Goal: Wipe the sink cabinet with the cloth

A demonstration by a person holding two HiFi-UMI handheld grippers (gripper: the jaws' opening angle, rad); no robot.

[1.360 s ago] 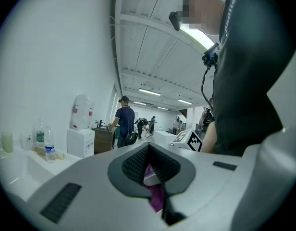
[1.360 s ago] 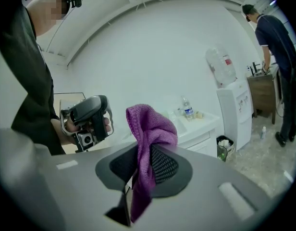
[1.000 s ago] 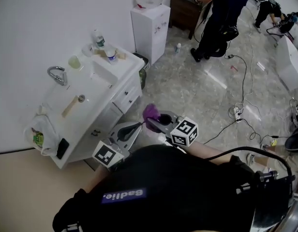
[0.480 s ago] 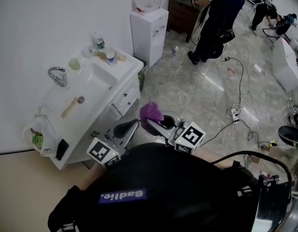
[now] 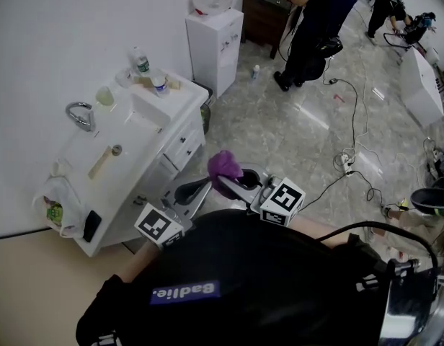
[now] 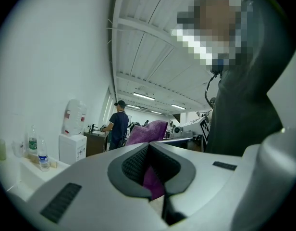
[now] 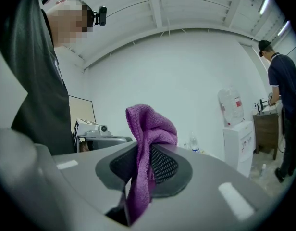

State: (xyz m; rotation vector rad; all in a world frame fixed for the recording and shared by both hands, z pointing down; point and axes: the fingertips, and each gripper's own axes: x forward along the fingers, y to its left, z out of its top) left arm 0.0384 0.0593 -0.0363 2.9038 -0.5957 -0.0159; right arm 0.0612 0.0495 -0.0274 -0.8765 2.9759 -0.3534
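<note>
Head view, sink cabinet: the white sink cabinet [image 5: 146, 168] stands against the wall at left, with a chrome faucet [image 5: 79, 114], a water bottle [image 5: 140, 61] on its far end and a plastic bag [image 5: 52, 204] hanging at its near end.
Head view, grippers: both are held side by side in front of the person's dark shirt, near the cabinet's front but not touching it; the left gripper [image 5: 197, 188] sits just beside the right gripper [image 5: 233, 182].
Head view, cloth: the purple cloth [image 5: 223, 166] sticks up from the tip of the right gripper.
Head view, room: a white water dispenser [image 5: 213, 38] stands beyond the cabinet; a standing person [image 5: 316, 13] is at a dark desk farther back; cables lie on the floor.
Left gripper view, jaws: the tips meet, nothing clamped; purple fabric shows through the hollow behind them.
Left gripper view, surroundings: the cloth [image 6: 148, 131] rises just past the tips; cabinet top and dispenser lie at left.
Right gripper view, jaws: closed on the cloth [image 7: 150, 126], which bunches above the tips and hangs down between the pads.
Right gripper view, surroundings: the left gripper [image 7: 102, 138] is close at left, apart from the cloth; the dispenser is at right.
</note>
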